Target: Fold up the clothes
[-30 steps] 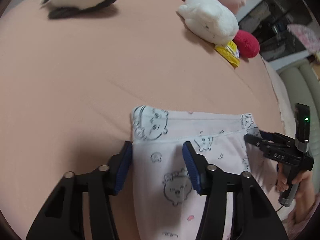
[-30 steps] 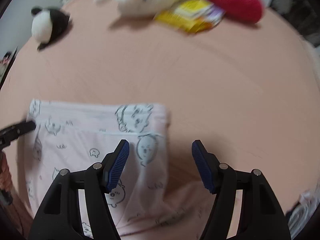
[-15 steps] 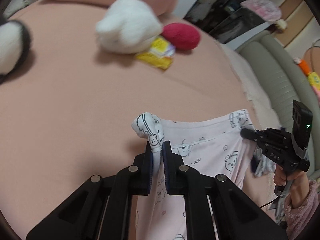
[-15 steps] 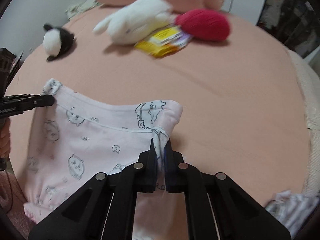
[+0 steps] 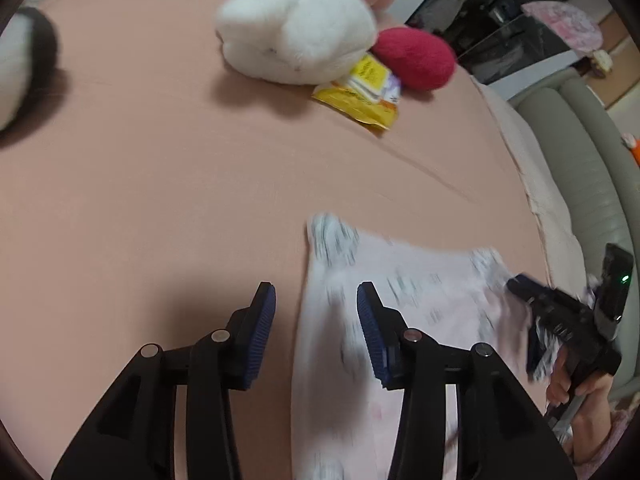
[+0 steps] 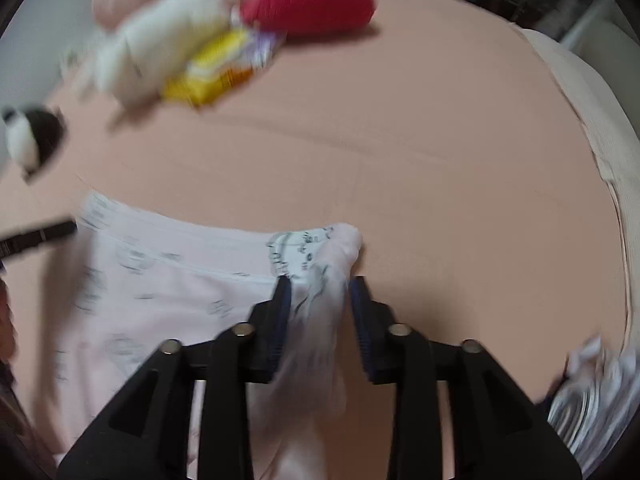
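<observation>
Pink printed garment (image 5: 404,320) lies spread on the bed (image 5: 160,184), its top hem running across in front of me, both upper corners out toward either side. That width is why I have one pair of tongs at each corner: a hem this long needs two holds to move squarely.

Left tongs (image 5: 316,312): jaws apart, gripping nothing. The left corner of the cloth sits by the right pad, free on the sheet.

Right tongs (image 6: 318,312): jaws partly apart with the bunched right corner (image 6: 320,264) standing between them. Cloth looks loose there, not pinched, though blur keeps me from being sure.

Both views smeared by motion; print detail unreadable.

White plush (image 5: 296,24), red cushion (image 5: 416,58) and yellow packet (image 5: 360,94) sit well apart at the far end of the bed, leaving room for folding. Striped cloth (image 6: 596,392) heaped at the right edge.

Whether the corners were just laid down or are about to be taken, I cannot tell.
</observation>
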Tool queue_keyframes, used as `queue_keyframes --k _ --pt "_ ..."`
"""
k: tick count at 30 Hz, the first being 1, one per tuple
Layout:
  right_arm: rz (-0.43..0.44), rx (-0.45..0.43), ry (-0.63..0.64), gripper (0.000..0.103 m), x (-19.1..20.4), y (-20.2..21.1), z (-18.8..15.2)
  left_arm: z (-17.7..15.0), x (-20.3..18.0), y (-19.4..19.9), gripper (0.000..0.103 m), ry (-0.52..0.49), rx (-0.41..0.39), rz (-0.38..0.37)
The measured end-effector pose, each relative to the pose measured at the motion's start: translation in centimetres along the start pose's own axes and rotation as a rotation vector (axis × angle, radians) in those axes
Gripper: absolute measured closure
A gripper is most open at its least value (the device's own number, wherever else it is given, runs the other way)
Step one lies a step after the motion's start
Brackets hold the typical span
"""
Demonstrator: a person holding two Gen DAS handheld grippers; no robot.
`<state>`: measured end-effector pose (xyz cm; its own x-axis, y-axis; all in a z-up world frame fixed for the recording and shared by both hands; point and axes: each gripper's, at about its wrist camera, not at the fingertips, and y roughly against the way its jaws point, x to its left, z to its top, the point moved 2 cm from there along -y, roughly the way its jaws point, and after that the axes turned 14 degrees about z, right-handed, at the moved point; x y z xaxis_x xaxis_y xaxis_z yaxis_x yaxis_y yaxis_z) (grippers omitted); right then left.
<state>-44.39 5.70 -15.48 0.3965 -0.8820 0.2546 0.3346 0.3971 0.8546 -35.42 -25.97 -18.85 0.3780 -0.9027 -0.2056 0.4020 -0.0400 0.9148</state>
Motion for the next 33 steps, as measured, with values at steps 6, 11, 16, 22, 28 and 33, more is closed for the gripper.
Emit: queue_keyframes --k 6,11,16,22,28,33 --pt "0.213 -0.083 -0.113 0.046 3.2 9.0 -10.7 -11.1 2.3 4.2 0.056 0.140 0.071 0.036" --pt "0.398 0.013 -0.166 0.046 7.5 10.3 -21.7 -21.0 4.4 6.3 0.053 0.250 0.136 -0.042" --pt "0.439 0.097 -0.179 0.046 9.8 7.4 -26.0 -26.8 5.3 6.0 0.051 0.300 0.179 -0.187" --pt "0.425 0.094 -0.190 0.036 11.2 4.0 -24.9 -26.8 4.2 4.9 0.052 0.310 0.163 -0.286" --pt "0.437 0.108 -0.168 0.084 13.0 3.7 -24.9 -26.8 0.9 6.0 0.083 0.177 0.127 -0.177" --pt "0.438 0.075 -0.159 0.088 12.5 6.6 -25.1 -26.9 -0.3 8.1 0.083 0.117 0.127 -0.182"
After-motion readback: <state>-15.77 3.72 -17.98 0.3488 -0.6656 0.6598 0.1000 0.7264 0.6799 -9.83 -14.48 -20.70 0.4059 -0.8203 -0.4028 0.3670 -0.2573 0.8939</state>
